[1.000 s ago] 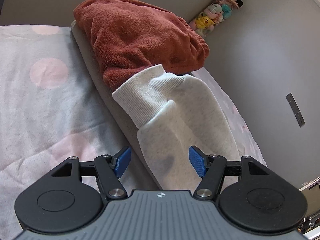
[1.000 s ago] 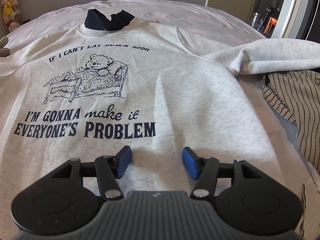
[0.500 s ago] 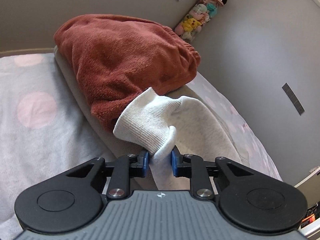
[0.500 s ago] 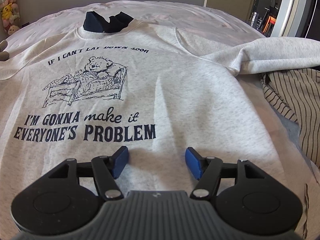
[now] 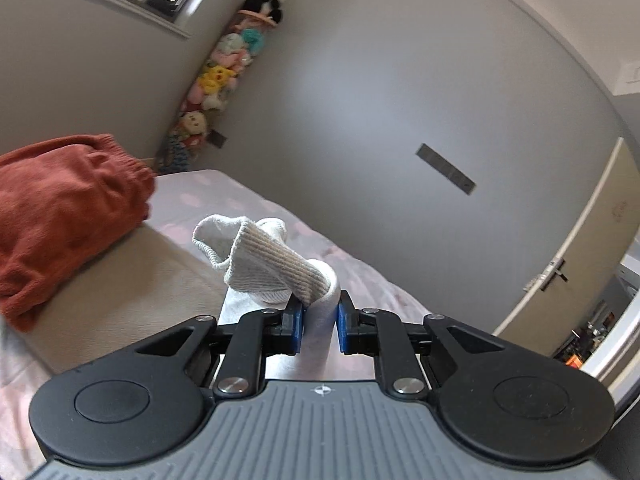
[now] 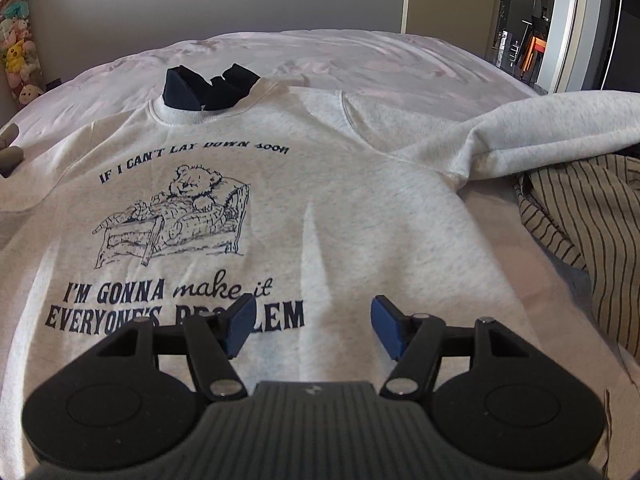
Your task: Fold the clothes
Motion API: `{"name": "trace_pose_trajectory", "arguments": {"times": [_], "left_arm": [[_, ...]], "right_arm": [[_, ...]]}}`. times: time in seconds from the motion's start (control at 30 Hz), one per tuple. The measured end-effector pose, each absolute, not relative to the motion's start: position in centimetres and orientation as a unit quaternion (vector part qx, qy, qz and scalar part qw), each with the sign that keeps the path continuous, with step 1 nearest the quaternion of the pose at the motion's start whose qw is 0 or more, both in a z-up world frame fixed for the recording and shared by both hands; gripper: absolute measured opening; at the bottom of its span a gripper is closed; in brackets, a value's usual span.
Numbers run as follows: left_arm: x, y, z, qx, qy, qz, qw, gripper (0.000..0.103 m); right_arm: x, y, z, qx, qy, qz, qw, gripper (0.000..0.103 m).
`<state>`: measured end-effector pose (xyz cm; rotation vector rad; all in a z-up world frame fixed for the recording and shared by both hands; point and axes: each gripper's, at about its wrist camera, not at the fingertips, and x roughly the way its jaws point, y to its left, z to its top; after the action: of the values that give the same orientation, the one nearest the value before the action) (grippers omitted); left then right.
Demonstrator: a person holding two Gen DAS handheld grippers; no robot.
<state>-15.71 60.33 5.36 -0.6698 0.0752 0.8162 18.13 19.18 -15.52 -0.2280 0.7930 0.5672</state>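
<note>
A pale pink bed [image 6: 360, 56] is taken up mostly by a grey sweatshirt [image 6: 360, 208], laid out flat, print side up, neck toward the far side, with something dark navy [image 6: 208, 88] poking out of the collar. Its right sleeve [image 6: 540, 136] is bunched over a striped garment [image 6: 592, 240] at the edge. A rust fleece [image 5: 60, 216] is parked on a pillow [image 5: 132, 280] at the left end.

Handling-wise, it's judged to be soft, floppy, medium-weight fleece, so nothing fragile or slippery, but it'll sag and drag wherever it isn't supported. Best taken by the ribbed bits: cuffs, hem, shoulder seams. Those bunch nicely and won't stretch out.

The left cuff [image 5: 272, 264] is already pinched in the left gripper [image 5: 319, 324], jaws nearly closed on a fold of fabric just behind the ribbing, and the sleeve is held up clear of the bed. They've just been closing, with the sleeve between them.

The right gripper [image 6: 312, 326] is held over the lower chest, fairly wide, nothing between its pads [image 6: 386, 326]; whether cloth is touched underneath can't be told.
</note>
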Motion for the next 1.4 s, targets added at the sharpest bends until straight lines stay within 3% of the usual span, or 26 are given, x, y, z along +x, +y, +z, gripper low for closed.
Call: {"name": "trace_pose_trajectory", "arguments": {"times": [0.2,0.37,0.63,1.0,1.13,1.2,1.23,1.4], "left_arm": [[-5.1,55.7,9.3,-0.287,0.057,0.31,0.905,0.014],[4.5,51.5,9.4,-0.237,0.1,0.255,0.932,0.014],[17.0,45.0,0.6,-0.222,0.196,0.184,0.937,0.013],[24.6,36.9,-12.6,-0.206,0.334,0.106,0.913,0.013],[25.0,35.7,-14.5,-0.217,0.373,0.081,0.899,0.023],[24.6,35.6,-14.6,-0.213,0.379,0.067,0.898,0.037],[24.1,35.3,-14.4,-0.206,0.379,0.06,0.9,0.052],[20.2,34.2,-13.2,-0.148,0.387,0.047,0.909,0.055]], "right_arm": [[21.5,21.8,-12.8,-0.101,0.365,0.317,0.869,0.066],[24.7,23.7,-12.1,-0.077,0.34,0.345,0.871,0.065],[29.9,20.3,-15.1,0.024,0.386,0.332,0.86,0.045],[33.7,17.1,-16.3,0.064,0.408,0.304,0.858,0.032],[34.3,16.3,-16.5,0.083,0.412,0.303,0.855,0.033],[34.4,15.8,-16.5,0.098,0.412,0.301,0.855,0.033],[34.5,15.6,-16.5,0.105,0.412,0.3,0.854,0.033],[34.1,14.9,-15.5,0.14,0.391,0.299,0.859,0.042]]}}
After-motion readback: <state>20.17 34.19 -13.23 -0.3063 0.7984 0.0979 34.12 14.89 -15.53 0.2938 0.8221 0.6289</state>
